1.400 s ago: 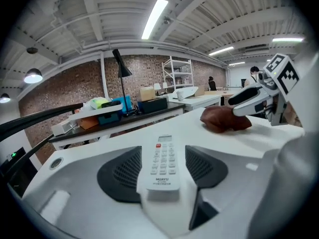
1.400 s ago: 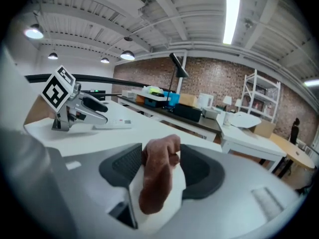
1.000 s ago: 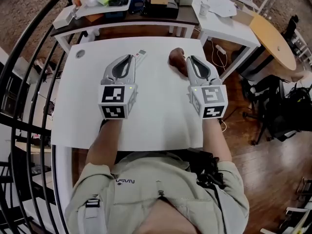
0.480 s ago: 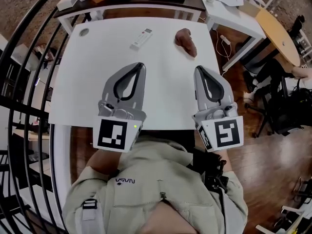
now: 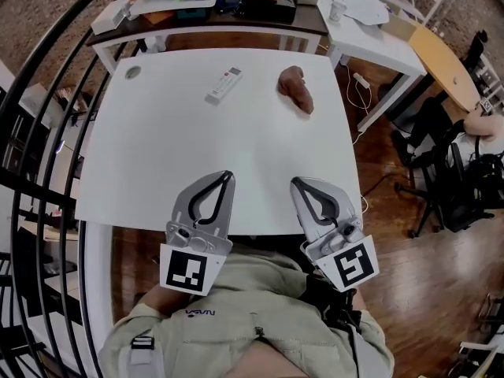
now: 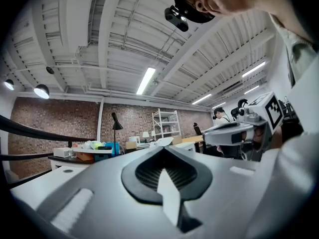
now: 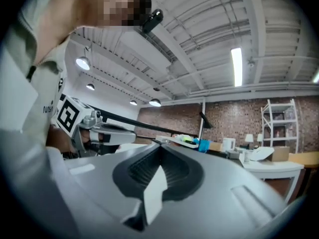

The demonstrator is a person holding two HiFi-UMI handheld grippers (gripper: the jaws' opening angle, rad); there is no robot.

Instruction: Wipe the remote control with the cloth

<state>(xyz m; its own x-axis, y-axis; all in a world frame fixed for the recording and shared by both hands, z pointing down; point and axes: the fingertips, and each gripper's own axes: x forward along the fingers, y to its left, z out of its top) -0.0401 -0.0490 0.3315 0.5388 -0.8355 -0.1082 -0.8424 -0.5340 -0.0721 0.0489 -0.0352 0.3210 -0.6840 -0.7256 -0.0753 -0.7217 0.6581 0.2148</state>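
Note:
The white remote control (image 5: pixel 223 85) lies at the far middle of the white table (image 5: pixel 150 156). A crumpled brown cloth (image 5: pixel 296 88) rests to its right, apart from it. My left gripper (image 5: pixel 227 175) is over the table's near edge, shut and empty, far short of the remote. Beside it my right gripper (image 5: pixel 294 183) is also shut with nothing in it, well back from the cloth. In the left gripper view the jaws (image 6: pixel 162 148) meet at one tip. The right gripper view shows the same, its jaws (image 7: pixel 159 146) pressed together. Neither gripper view shows the remote or the cloth.
A small round disc (image 5: pixel 131 72) sits at the table's far left corner. A cluttered dark desk (image 5: pixel 213 6) stands behind it, with a white side table (image 5: pixel 370 30) and a round wooden table (image 5: pixel 445 65) to the right. A black railing (image 5: pixel 47 132) curves along the left.
Both grippers have drawn back from the remote and the cloth to the table's near edge, toward the person. Their jaws have come fully together.

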